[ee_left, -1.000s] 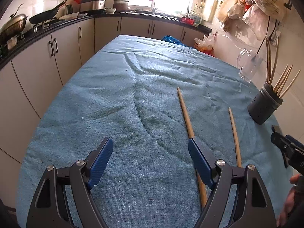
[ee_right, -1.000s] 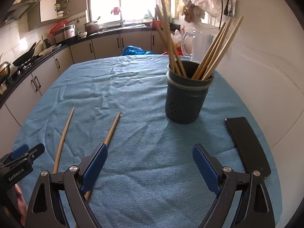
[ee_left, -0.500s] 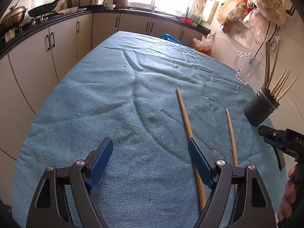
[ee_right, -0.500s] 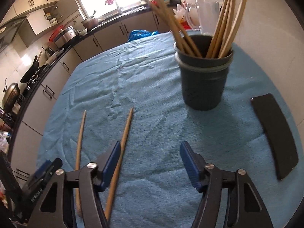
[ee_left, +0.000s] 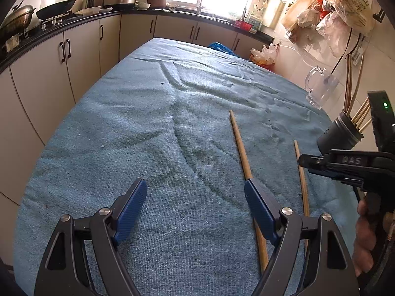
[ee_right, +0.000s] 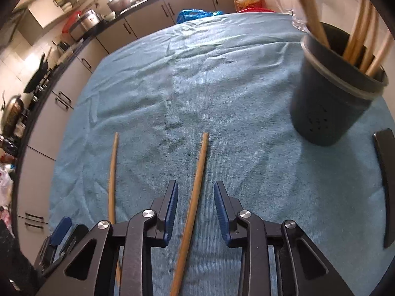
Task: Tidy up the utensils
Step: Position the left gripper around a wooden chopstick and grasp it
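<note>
Two long wooden chopsticks lie on the blue cloth. In the right wrist view my right gripper [ee_right: 196,197] straddles the nearer chopstick [ee_right: 197,172], jaws partly closed with a gap on each side, not gripping. The second chopstick [ee_right: 112,172] lies to its left. A dark grey utensil holder [ee_right: 328,103] with several chopsticks stands at the right. In the left wrist view my left gripper [ee_left: 195,197] is wide open and empty above the cloth; one chopstick [ee_left: 240,145] passes under its right finger, the other [ee_left: 302,177] lies further right below the right gripper's body [ee_left: 345,165].
A black flat object [ee_right: 387,172] lies on the cloth right of the holder [ee_left: 340,135]. A clear glass jug [ee_left: 321,86] stands at the table's far right by the wall. Kitchen cabinets and counter run along the left and back.
My right gripper has moved left and down over the right-hand chopstick and its jaws have narrowed around it. The left gripper has stayed nearly still and open.
</note>
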### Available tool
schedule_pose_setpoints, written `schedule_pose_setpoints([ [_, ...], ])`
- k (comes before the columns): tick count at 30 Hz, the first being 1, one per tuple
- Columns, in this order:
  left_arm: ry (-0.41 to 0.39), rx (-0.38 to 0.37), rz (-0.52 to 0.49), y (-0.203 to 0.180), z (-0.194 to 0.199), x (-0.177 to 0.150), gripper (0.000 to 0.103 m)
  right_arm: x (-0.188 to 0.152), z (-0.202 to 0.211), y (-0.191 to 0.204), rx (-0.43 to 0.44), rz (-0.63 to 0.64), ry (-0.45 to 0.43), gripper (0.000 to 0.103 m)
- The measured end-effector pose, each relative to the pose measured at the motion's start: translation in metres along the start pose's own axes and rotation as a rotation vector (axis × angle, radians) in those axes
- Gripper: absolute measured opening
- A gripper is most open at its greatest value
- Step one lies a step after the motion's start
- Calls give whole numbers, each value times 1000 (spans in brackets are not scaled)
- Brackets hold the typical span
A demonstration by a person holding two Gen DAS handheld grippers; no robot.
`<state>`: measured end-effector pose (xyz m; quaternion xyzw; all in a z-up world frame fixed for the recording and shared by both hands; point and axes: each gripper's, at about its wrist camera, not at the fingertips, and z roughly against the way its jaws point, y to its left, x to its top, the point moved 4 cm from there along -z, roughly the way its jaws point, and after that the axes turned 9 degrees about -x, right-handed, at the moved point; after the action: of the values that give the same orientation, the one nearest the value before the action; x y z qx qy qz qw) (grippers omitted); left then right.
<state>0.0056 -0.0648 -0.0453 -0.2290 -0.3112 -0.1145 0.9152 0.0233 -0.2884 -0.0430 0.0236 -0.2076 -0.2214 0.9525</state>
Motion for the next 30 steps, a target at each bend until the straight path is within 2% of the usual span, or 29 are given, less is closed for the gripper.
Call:
schedule_pose_setpoints([
  [5, 4, 2, 0, -1, -1, 0, 80, -2, -9, 12, -66, 66, 8, 25],
  [7, 6, 3, -1, -1, -2, 0, 80, -3, -9, 15, -74, 85, 5, 14],
  [9, 5, 3, -1, -1, -1, 0, 80, -4, -10, 17, -89, 103, 4, 10],
  [13, 8, 6, -1, -1, -2, 0, 80, -4, -8, 15, -64, 95, 1, 8],
  [16, 12, 13, -3, -2, -2, -1, 80, -6, -4, 11, -6, 67, -5, 7],
  [25, 26, 73, -38, -7, -2, -3, 80, -11, 43, 9, 54, 72, -150, 7],
  [30, 32, 84, -61, -15, 1, -1, 80, -10, 61, 3, 85, 61, -195, 7],
])
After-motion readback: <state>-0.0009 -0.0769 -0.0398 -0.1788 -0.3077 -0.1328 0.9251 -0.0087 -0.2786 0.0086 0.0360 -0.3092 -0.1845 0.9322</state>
